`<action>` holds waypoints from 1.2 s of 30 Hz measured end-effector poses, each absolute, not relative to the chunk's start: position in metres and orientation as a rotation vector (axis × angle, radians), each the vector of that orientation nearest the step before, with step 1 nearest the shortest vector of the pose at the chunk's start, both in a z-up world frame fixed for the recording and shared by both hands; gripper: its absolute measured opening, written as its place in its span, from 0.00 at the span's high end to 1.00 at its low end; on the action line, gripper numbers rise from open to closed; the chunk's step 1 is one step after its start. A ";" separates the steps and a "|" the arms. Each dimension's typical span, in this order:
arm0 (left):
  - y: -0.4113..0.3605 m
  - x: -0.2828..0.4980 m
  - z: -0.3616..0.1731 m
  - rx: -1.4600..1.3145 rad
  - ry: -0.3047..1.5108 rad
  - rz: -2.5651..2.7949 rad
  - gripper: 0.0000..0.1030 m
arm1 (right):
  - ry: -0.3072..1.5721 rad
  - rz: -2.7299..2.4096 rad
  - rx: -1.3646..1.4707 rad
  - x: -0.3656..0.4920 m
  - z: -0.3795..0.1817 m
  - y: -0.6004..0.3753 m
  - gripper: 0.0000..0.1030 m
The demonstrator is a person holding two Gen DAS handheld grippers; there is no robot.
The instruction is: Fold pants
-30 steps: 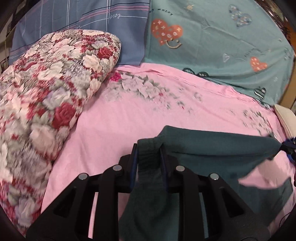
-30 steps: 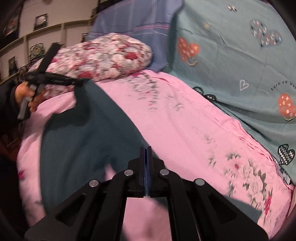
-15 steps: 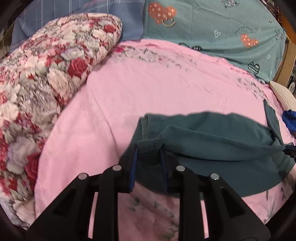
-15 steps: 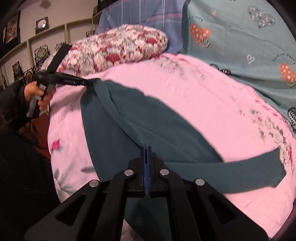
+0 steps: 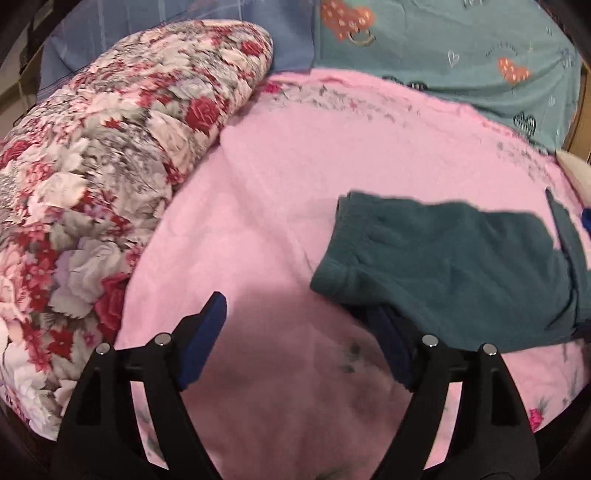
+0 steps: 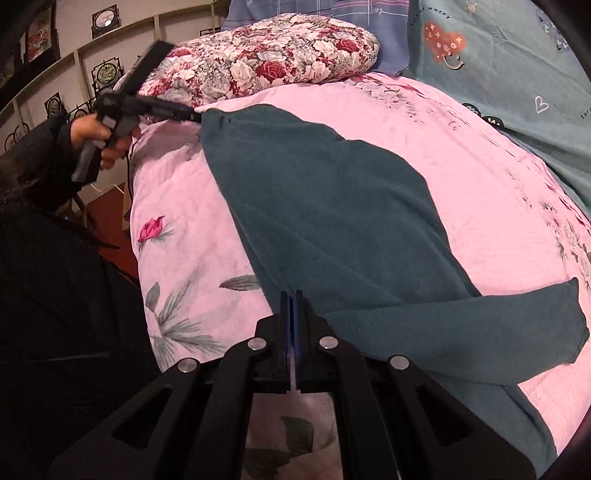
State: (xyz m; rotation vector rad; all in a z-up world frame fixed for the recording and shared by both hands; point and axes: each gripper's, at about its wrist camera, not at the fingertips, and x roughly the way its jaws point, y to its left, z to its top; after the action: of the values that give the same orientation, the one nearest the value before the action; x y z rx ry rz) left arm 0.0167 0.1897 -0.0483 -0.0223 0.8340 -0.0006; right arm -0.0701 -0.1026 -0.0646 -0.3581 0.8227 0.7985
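Note:
Dark teal pants (image 6: pixel 332 206) lie spread on the pink floral bedsheet (image 6: pixel 461 155). In the left wrist view the waistband end (image 5: pixel 436 258) lies flat just ahead and right of my left gripper (image 5: pixel 299 321), which is open and holds nothing; its right finger sits at the pants' near edge. My right gripper (image 6: pixel 292 299) is shut on the pants' edge near the crotch, with one leg (image 6: pixel 480 328) trailing right. The left gripper also shows in the right wrist view (image 6: pixel 184 112), held in a hand at the waistband corner.
A rolled floral quilt (image 5: pixel 103 177) lies along the left side of the bed. Teal heart-print (image 5: pixel 461 48) and blue plaid pillows (image 6: pixel 314 9) stand at the head. The person's dark sleeve (image 6: pixel 33 166) and wall shelves (image 6: pixel 74 74) are beyond the bed's left edge.
My left gripper has opened and let go of the waistband, which now lies flat on the sheet. The pants have settled flatter on the bed. The right gripper stays shut on the fabric.

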 end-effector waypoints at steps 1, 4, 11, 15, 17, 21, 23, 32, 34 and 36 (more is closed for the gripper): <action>0.190 0.014 -0.042 -0.039 0.815 -0.010 0.22 | 0.822 0.797 -0.361 -0.069 -0.064 -0.104 0.97; 0.172 0.011 -0.026 -0.029 0.762 -0.045 0.22 | 0.815 0.769 -0.343 -0.064 -0.059 -0.104 0.98; 0.132 0.034 -0.051 0.084 0.851 -0.050 0.23 | 0.810 0.727 -0.348 -0.054 -0.053 -0.104 0.99; 0.130 0.035 -0.073 0.120 0.893 -0.036 0.22 | 0.843 0.760 -0.436 -0.066 -0.061 -0.099 0.97; 0.132 0.031 -0.073 0.115 0.889 -0.041 0.22 | 0.862 0.762 -0.421 -0.067 -0.058 -0.103 0.91; 0.124 0.018 -0.058 0.112 0.872 -0.074 0.23 | 0.821 0.719 -0.337 -0.061 -0.031 -0.132 0.62; 0.101 0.006 -0.040 0.156 0.820 -0.140 0.23 | 0.793 0.609 -0.283 -0.047 -0.013 -0.163 0.62; -0.062 -0.030 -0.024 0.280 0.755 -0.603 0.22 | 0.958 0.021 0.098 0.117 0.001 -0.306 0.60; -0.090 -0.031 -0.030 0.277 0.767 -0.675 0.22 | 0.993 -0.051 0.131 0.144 -0.014 -0.312 0.60; -0.110 -0.030 -0.037 0.291 0.788 -0.706 0.22 | 1.023 -0.106 0.142 0.168 -0.033 -0.314 0.60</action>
State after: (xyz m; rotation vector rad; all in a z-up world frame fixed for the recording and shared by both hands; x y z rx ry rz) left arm -0.0301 -0.1105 -0.0374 0.2906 0.7876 -0.7061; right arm 0.1682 -0.3145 -0.0331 0.1417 1.0229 -0.1055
